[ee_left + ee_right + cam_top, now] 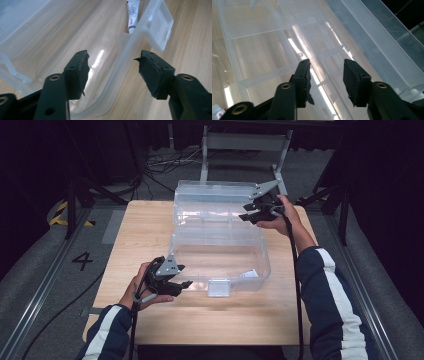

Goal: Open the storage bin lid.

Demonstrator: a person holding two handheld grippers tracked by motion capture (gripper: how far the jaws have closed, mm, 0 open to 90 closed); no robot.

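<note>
A clear plastic box [264, 260] stands on the wooden table with its lid [212, 200] swung back and upright behind it. A small white tube [132, 17] with red print lies inside, near the front wall and its latch [161, 27]. My left gripper [182, 276] is at the box's front left corner. In the left gripper view its jaws straddle the front wall [125, 60], one inside and one outside, with gaps to both pads. My right gripper [246, 212] is at the lid's right edge. In the right gripper view its jaws [325, 66] stand apart over the lid's ribbed inner face.
The wooden table [150, 230] has bare surface left of the box and in front of it. Beyond its far edge stand a grey metal frame [245, 142] and floor cables [165, 167]. A floor rail [45, 280] and a painted "4" lie to the left.
</note>
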